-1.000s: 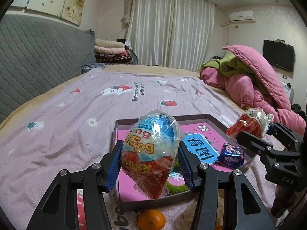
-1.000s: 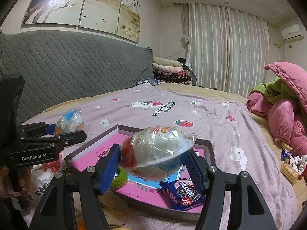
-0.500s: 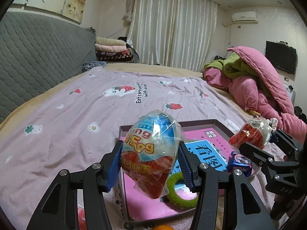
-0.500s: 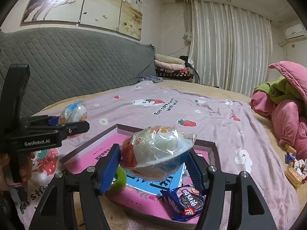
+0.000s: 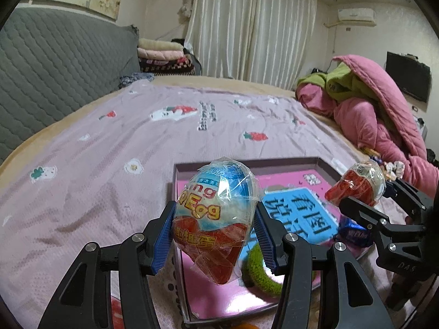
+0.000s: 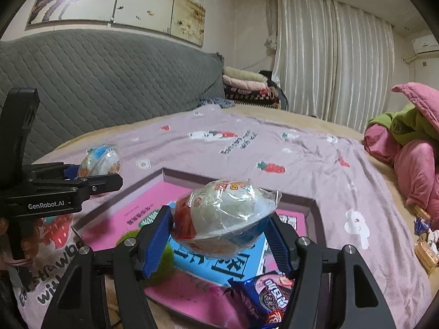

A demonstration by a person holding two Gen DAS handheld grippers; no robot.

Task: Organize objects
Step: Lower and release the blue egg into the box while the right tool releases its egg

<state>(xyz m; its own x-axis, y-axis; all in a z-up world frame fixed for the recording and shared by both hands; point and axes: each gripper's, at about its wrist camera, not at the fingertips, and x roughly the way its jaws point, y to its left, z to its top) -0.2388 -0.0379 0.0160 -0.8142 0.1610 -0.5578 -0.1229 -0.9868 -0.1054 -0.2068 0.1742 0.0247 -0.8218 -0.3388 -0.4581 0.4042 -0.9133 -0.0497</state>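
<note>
My left gripper [image 5: 215,237] is shut on a blue, white and red wrapped toy egg [image 5: 216,213], held upright above the left side of a shallow pink-lined tray [image 5: 247,163] on the bed. My right gripper [image 6: 219,237] is shut on a second wrapped toy egg [image 6: 223,216], lying sideways, above the tray [image 6: 238,182]. Each gripper shows in the other's view: the right one [image 5: 365,192] over the tray's right edge, the left one [image 6: 93,168] left of the tray. A green fuzzy ring [image 5: 260,271] and a blue cookie packet [image 6: 270,297] lie in the tray.
The bed has a lilac strawberry-print sheet [image 5: 137,137]. A grey quilted headboard [image 6: 96,87] runs along the left. Pink and green bedding [image 5: 370,104] is heaped at the right. Small snacks [image 6: 425,244] lie on the sheet right of the tray.
Both grippers have risen and drawn back a little with their eggs still held. The tray now sits lower and farther right in the left wrist view.
</note>
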